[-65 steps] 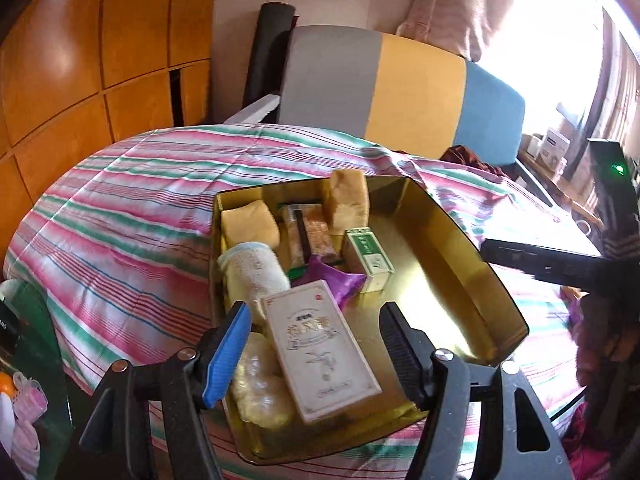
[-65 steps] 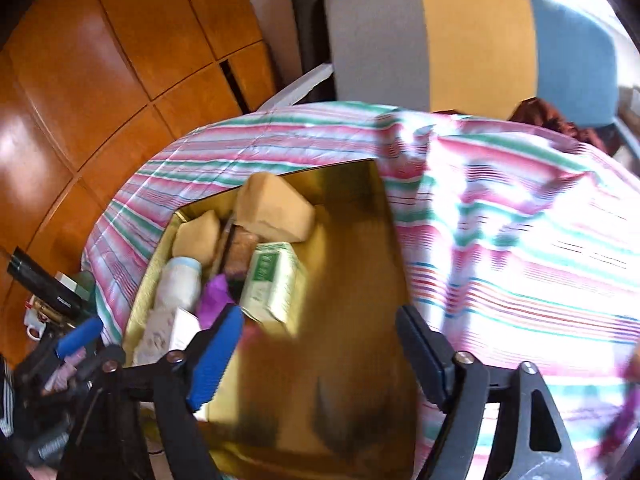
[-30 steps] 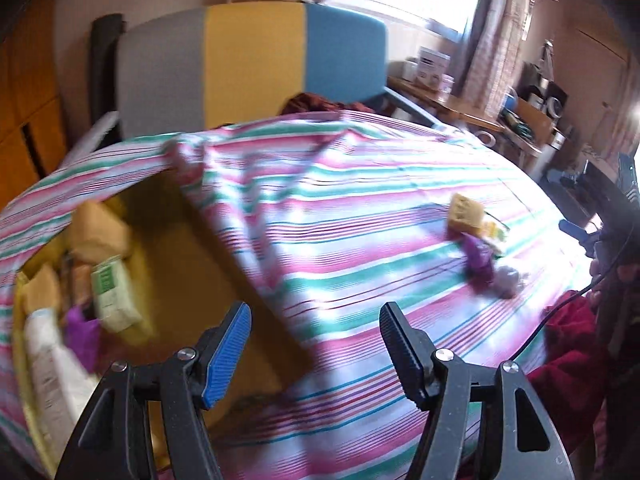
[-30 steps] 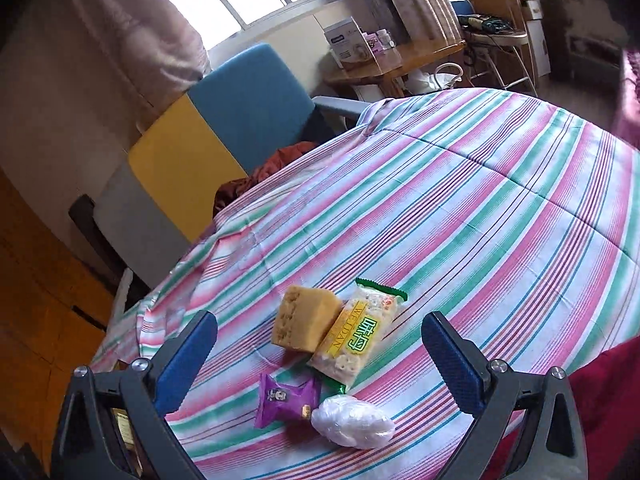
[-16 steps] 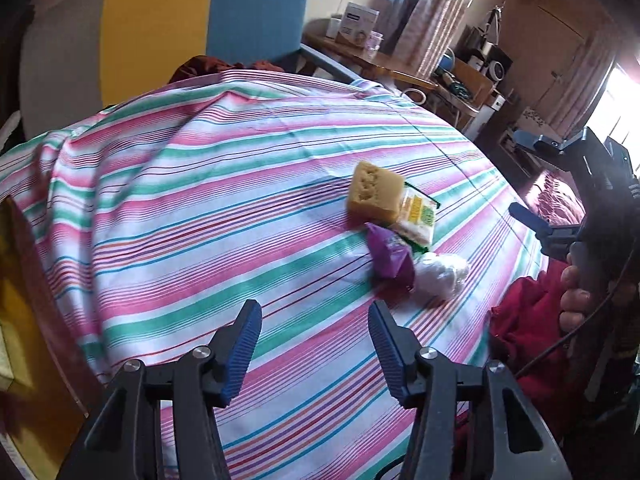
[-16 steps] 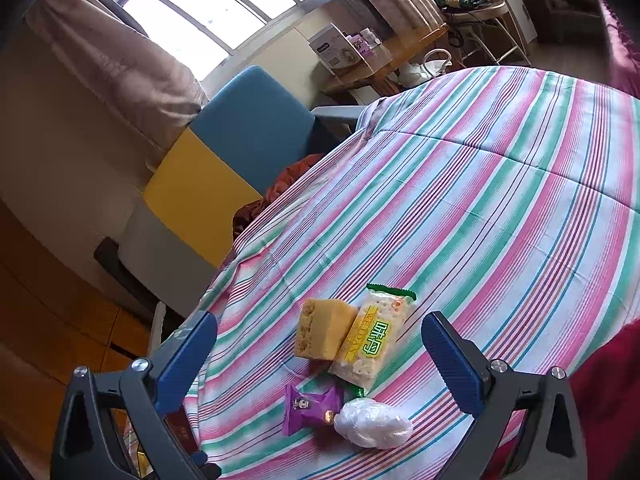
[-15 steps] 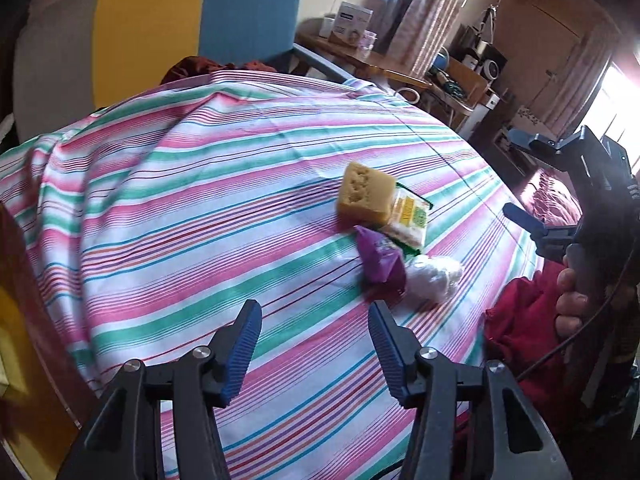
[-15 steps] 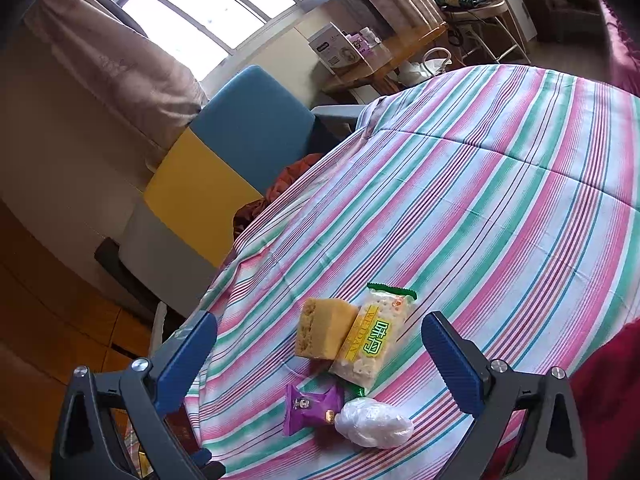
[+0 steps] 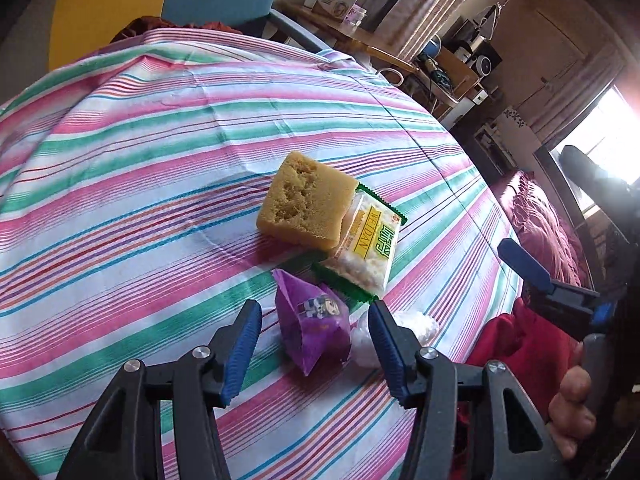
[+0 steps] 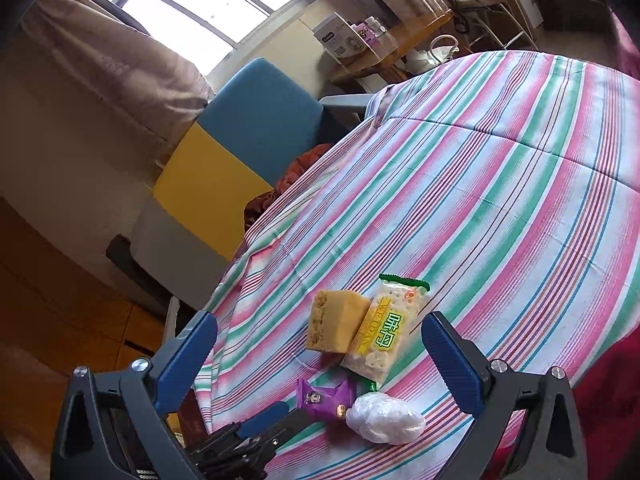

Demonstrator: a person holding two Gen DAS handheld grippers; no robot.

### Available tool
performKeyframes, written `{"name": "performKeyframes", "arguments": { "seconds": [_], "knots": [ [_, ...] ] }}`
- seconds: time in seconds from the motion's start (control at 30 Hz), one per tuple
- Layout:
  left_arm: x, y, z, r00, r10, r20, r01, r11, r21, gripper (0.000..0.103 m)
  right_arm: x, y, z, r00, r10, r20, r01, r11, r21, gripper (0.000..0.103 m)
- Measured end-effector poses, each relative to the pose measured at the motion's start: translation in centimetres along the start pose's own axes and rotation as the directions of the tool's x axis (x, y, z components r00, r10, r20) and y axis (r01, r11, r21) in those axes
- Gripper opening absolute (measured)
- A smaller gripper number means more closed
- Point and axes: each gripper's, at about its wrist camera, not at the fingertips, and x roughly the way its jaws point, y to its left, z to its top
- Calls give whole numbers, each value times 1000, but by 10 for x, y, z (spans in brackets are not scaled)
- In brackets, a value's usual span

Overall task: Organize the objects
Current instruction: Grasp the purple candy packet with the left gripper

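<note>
Purple packet (image 9: 314, 322) between open left gripper (image 9: 314, 344) fingers, near cloth edge

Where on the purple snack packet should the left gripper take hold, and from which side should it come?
Grip the puffed middle of the purple snack packet, coming from the near side where the left gripper already straddles it, open. It lies flat; its crimped ends are thin, and the white bag crowds its right.

Background's pretty busy: striped tablecloth (image 9: 140, 152) in pink, green and white, and a chair (image 10: 240, 148) with grey, yellow and blue panels behind the table. There's a wooden desk (image 10: 396, 48) by the window (image 10: 208, 12) with a white box (image 10: 338, 40) on it, plus beige curtains (image 10: 120, 68).
</note>
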Motion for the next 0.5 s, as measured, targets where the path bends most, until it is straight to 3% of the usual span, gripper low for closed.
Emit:
{"name": "performKeyframes", "arguments": {
  "seconds": [0.13, 0.17, 0.2, 0.3, 0.5],
  "knots": [
    [28, 2, 2, 999, 4, -46, -6, 1000, -27, 53, 2, -1, 0, 1000, 3, -10, -3, 1000, -1, 103],
    [27, 0, 1, 1000, 21, -17, -21, 1000, -5, 44, 3, -1, 0, 1000, 1, -11, -1, 1000, 0, 103],
    [26, 0, 0, 1000, 26, -17, -26, 1000, 8, 42, 3, -1, 0, 1000, 0, -13, 0, 1000, 1, 103],
    [16, 6, -10, 1000, 8, 4, -9, 1000, 13, 41, 4, -2, 1, 1000, -6, -14, 6, 1000, 0, 103],
    [-17, 25, -42, 993, 88, 73, -92, 994, 51, 41, 5, -1, 2, 1000, -20, -17, 19, 1000, -11, 103]
  ]
}}
